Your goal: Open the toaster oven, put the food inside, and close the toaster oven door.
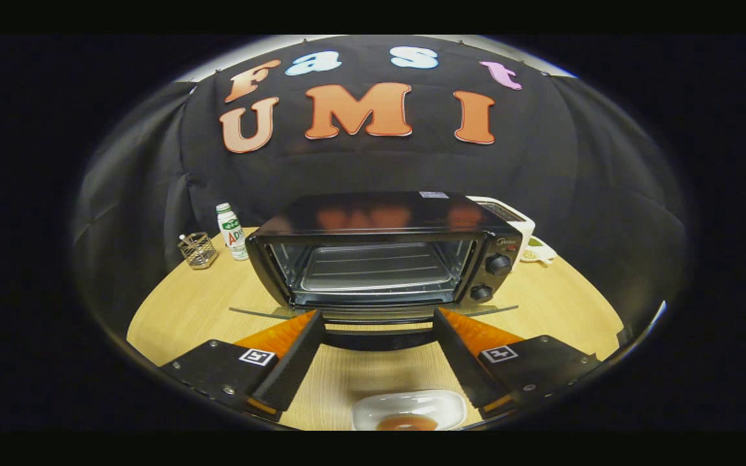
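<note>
While the toaster oven (379, 255) stood in the middle of the wooden desk (561, 298), we saw its glass door (373, 313) folded all the way down toward us, baring a wire rack (376, 266) in the empty chamber. Two round knobs (497, 264) sat one above the other on its right panel, under a small brand mark too blurred to read. Our gripper (376, 317) hovered just in front of the lowered door, jaws spread wide and holding nothing, their tips near the door's front edge. Between the fingers and nearer to us lay a white dish (412, 408) with a round brown piece of food (406, 423) on it. Left of the oven stood a small white bottle (232, 231) with a green cap and a red and green label we could not make out, and beside it a wire holder (198, 250). Behind the oven's right corner showed a white appliance (509, 217).
</note>
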{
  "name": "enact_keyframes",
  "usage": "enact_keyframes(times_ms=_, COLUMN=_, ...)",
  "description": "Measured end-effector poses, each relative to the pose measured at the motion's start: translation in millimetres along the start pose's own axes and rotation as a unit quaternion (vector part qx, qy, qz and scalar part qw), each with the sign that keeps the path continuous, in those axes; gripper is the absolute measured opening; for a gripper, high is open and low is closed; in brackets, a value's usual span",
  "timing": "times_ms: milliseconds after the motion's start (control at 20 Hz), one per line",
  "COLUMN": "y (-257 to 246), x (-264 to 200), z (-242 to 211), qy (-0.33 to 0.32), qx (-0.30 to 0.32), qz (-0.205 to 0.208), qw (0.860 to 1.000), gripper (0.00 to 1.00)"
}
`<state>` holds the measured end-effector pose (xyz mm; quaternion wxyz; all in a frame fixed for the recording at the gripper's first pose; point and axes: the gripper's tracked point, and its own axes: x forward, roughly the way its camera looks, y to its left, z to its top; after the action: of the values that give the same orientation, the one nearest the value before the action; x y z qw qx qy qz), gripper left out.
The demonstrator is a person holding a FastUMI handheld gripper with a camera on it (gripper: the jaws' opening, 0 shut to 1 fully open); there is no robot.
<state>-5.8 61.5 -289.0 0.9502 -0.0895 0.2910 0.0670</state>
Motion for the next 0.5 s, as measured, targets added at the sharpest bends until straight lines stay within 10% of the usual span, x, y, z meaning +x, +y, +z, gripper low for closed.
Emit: enact_keyframes(times_ms=500, y=0, x=0, z=-98, qy=0.103, qx=0.009, qz=-0.001, qw=0.995, gripper=0.99)
